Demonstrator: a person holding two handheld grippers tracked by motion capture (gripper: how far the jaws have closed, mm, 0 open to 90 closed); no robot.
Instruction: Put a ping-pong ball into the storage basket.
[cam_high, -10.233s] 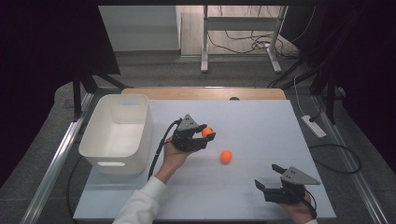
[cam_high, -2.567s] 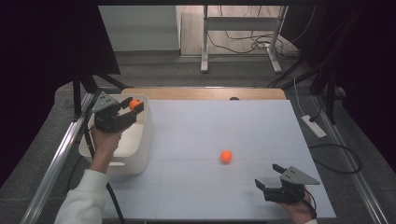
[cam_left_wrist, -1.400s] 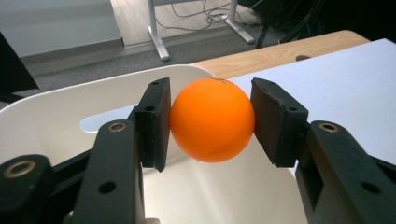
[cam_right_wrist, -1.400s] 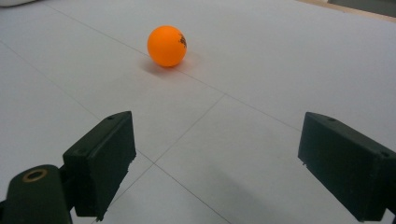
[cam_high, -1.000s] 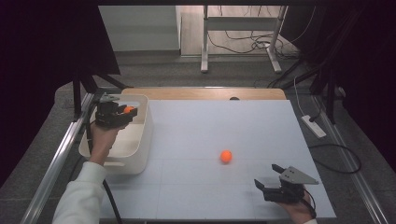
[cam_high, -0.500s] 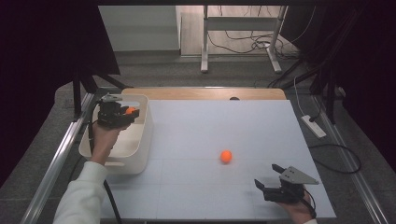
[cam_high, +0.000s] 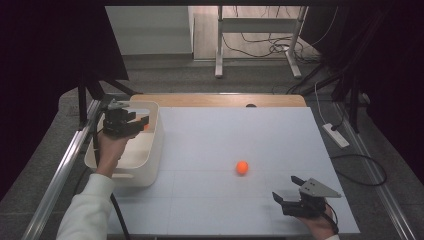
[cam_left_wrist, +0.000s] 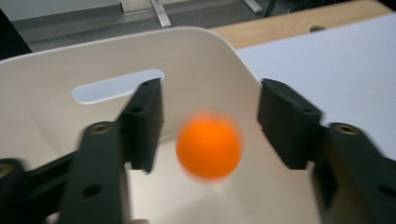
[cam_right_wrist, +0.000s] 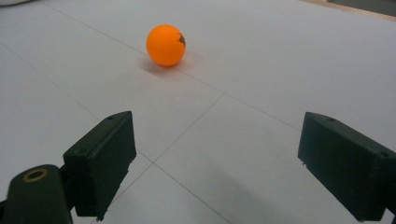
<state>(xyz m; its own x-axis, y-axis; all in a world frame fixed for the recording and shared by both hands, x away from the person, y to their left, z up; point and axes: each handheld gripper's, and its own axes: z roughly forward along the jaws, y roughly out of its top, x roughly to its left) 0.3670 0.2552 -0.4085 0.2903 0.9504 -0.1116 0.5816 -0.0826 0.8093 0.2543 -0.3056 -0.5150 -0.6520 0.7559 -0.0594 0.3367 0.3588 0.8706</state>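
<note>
Ball (cam_left_wrist: 208, 145) blurred between the left gripper's (cam_left_wrist: 210, 121) just-opened fingers (cam_left_wrist: 145, 122), untouched, over the bin (cam_high: 150, 150). Right gripper's (cam_right_wrist: 224, 168) fingers parted, empty, near a second ball (cam_right_wrist: 166, 45) on the surface (cam_high: 225, 130).

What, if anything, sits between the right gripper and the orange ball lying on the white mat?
Nothing visible. The right gripper has its jaws open toward the ball on the mat, with only bare white mat between them. The white bin stands off to the far side.
</note>
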